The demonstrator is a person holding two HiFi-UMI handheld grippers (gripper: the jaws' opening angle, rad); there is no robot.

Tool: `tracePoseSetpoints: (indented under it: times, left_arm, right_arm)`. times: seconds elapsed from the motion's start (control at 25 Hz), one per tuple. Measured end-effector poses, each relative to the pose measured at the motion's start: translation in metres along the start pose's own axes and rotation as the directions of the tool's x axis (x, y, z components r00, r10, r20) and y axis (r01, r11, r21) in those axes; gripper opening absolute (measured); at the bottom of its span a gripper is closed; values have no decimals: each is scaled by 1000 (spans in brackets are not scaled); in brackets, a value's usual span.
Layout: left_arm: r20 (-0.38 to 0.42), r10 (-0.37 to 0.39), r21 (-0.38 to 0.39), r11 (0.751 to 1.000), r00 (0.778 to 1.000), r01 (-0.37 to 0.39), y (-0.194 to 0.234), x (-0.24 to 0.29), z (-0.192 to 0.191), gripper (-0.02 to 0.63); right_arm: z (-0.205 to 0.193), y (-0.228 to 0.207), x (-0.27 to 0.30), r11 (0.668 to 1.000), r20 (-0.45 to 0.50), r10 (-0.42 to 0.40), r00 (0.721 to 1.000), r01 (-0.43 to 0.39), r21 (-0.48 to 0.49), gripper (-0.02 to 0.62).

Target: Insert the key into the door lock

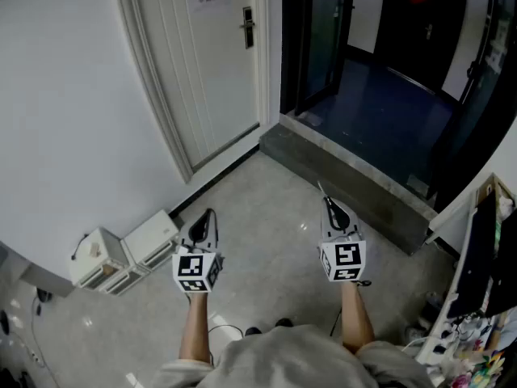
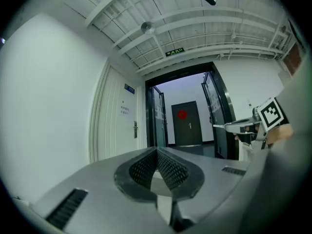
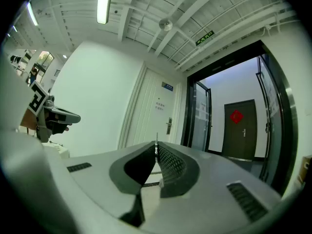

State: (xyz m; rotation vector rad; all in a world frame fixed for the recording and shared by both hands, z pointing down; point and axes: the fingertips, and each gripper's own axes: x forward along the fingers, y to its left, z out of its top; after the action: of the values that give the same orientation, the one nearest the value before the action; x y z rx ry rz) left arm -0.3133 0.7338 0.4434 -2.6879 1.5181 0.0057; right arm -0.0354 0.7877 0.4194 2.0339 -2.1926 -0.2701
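Note:
A white door [image 1: 212, 63] stands closed ahead on the left, and its dark lock plate with handle [image 1: 248, 27] sits near its right edge. From the right gripper view the lock [image 3: 169, 126] is far ahead, just right of the jaw tips. My right gripper [image 1: 325, 201] is level and shut on a thin metal key [image 3: 156, 143] whose blade sticks up past the tips. My left gripper [image 1: 210, 215] is level, its jaws meet at the tips [image 2: 157, 151] and nothing is between them. In the left gripper view, the right gripper [image 2: 242, 126] shows at right.
Two white boxes [image 1: 129, 253] lie on the floor by the left wall. A stone step [image 1: 347, 176] leads into a dark doorway with glass doors [image 1: 323, 31]. Beyond it is a dark door with a red ornament [image 3: 236, 116]. A cluttered shelf [image 1: 477, 297] stands at right.

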Motion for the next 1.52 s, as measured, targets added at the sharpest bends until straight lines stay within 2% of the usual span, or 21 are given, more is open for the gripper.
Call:
tracePoseSetpoints:
  times: [0.52, 0.92, 1.16, 1.32, 1.52]
  left_arm:
    - [-25, -5, 14, 1000, 1000, 6, -24, 24, -11, 18]
    - [-45, -9, 17, 1000, 999, 9, -50, 71, -26, 18]
    - [-71, -12, 8, 1000, 997, 13, -40, 126, -44, 18]
    - [-78, -19, -4, 1000, 997, 18, -19, 163, -58, 18]
    - [-74, -41, -12, 999, 996, 40, 12, 238, -70, 18]
  right_arm:
    - [-25, -27, 7, 999, -11, 12, 1000, -11, 43, 29]
    - [-52, -67, 38, 998, -21, 43, 999, -41, 50, 29]
    - [-70, -88, 87, 998, -45, 48, 998, -46, 53, 29]
    - [-80, -87, 129, 998, -58, 52, 997, -50, 38, 29]
    - [-90, -100, 202, 999, -71, 35, 997, -34, 14, 29]
